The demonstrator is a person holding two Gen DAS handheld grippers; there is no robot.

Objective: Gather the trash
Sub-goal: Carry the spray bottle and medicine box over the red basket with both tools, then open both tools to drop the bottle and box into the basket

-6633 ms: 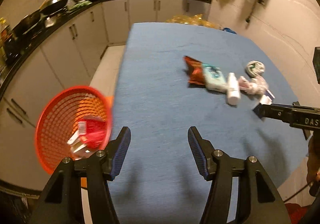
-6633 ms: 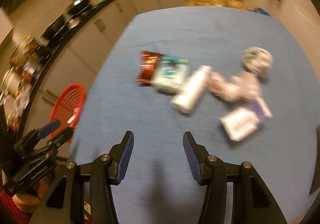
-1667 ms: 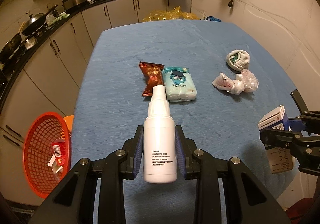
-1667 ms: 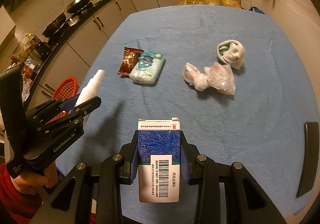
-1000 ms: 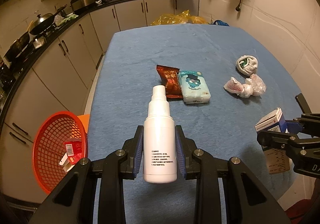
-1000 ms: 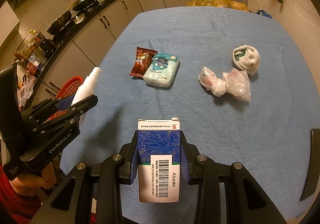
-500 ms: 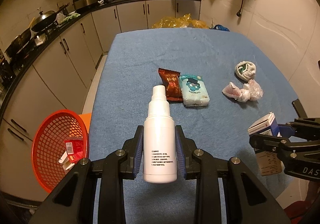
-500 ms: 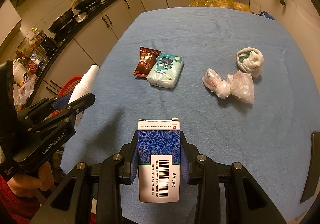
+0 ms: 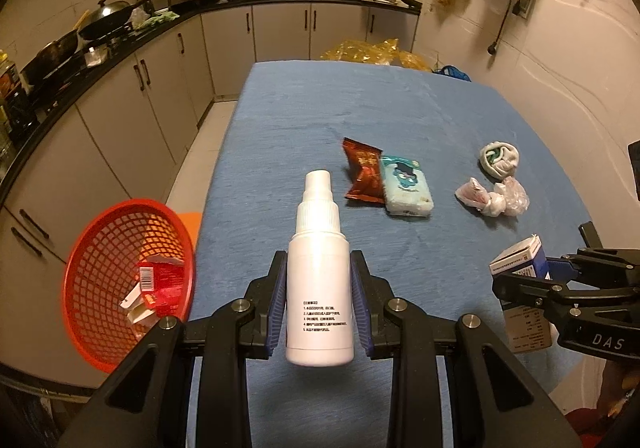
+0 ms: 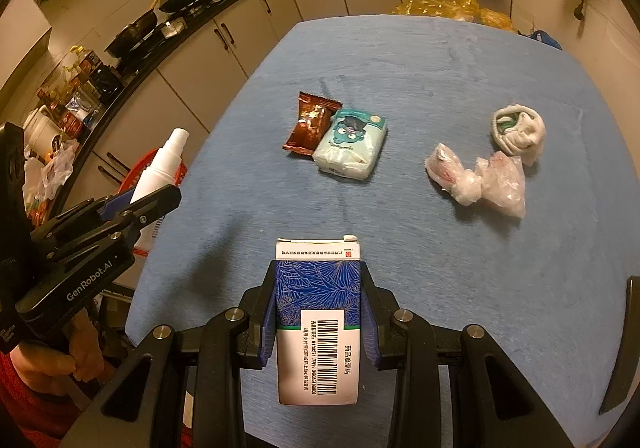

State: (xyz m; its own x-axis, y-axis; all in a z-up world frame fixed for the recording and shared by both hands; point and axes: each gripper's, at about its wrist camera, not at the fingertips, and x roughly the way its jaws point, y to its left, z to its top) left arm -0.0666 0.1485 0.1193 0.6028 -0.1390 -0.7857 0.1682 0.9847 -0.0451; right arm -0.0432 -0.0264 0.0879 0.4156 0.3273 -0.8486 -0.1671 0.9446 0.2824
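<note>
Left wrist view
Left gripper (image 9: 320,302): clenched on the white plastic spray bottle (image 9: 320,280), blue pads on both sides of its round body.
Bottle position: upright between the pads, nozzle cap up, clear above the blue cloth-covered table (image 9: 360,116).
Bottle handling: likely light and stiff; smooth round wall probably slippery, so the mid-body hold looks apt.
Bin: red plastic mesh basket (image 9: 96,248) on the floor, lower left, beside the table edge; red and white packaging already inside.
Other hand's tool: right gripper (image 9: 532,282) at the right edge, holding a small box.

Right wrist view
Right gripper (image 10: 318,322): closed on the blue-and-white cardboard medicine box (image 10: 318,312), barcode face up, pads on its two narrow sides.
Box handling: probably light and crushable; the side hold looks right with gentle pressure.
Still on the table: brown snack wrapper (image 10: 312,122) touching a pale green tissue pack (image 10: 352,144); crumpled clear plastic bags (image 10: 476,178) just beside a rolled white sock-like bundle (image 10: 518,132).
Judgement: both held items look ready for the basket.
</note>
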